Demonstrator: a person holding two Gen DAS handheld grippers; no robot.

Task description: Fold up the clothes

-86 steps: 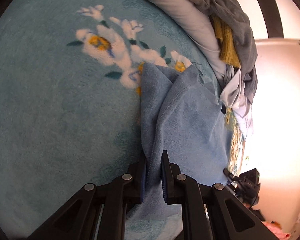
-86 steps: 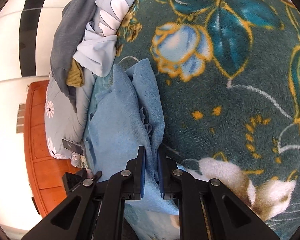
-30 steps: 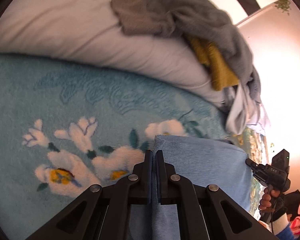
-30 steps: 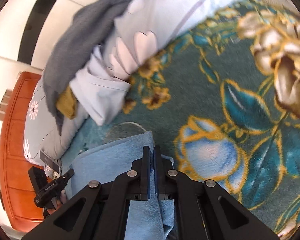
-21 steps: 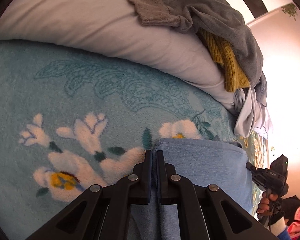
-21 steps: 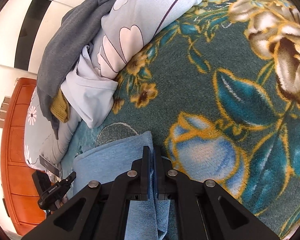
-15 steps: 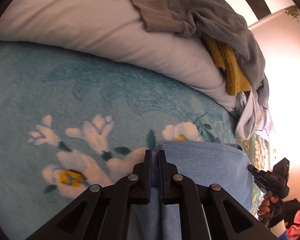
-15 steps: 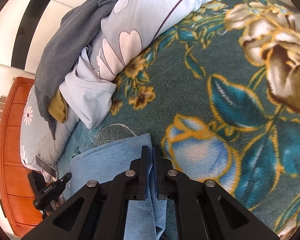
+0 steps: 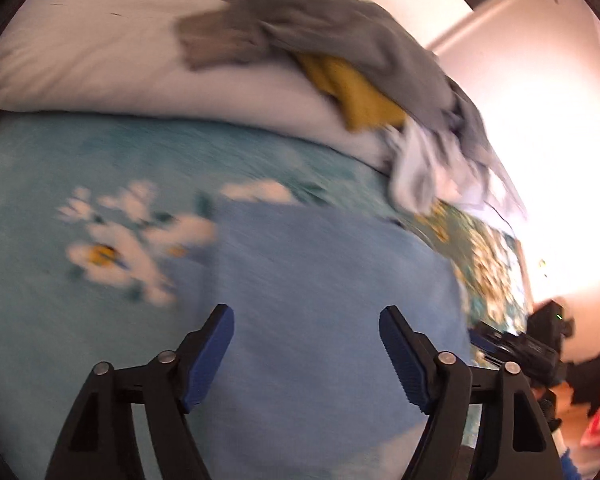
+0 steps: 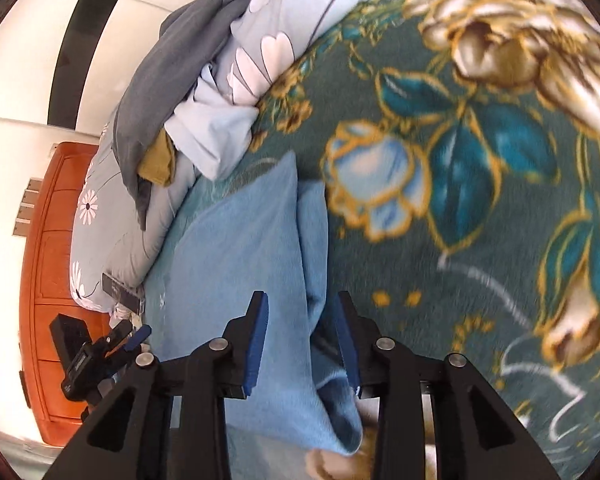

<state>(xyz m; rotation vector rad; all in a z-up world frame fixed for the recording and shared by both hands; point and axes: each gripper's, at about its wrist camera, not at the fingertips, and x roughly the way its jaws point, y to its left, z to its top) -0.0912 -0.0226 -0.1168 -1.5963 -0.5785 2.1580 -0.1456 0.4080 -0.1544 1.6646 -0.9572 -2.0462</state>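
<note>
**Blue garment, one fold laid, both grippers released**

Since both tools stand with fingers spread and nothing between them, you appear to be at the end of a fold, with the cloth let go.

- Item: blue garment (image 9: 320,280), lying flat on the floral blanket (image 9: 60,208), doubled, its loose edge showing as a second layer in the right wrist view.
- Left gripper (image 9: 306,354): fingers wide apart, hovering over the garment's near part, holding nothing.
- Right gripper (image 10: 300,338): fingers parted, straddling the layered edge of the garment without pinching it.
- Nearby: unsorted clothes pile (image 9: 340,60) on the pillow (image 9: 100,60), well beyond the garment.
- Next move, as judged: choose fresh corners for a second fold, or smooth the uneven edge first.
</note>
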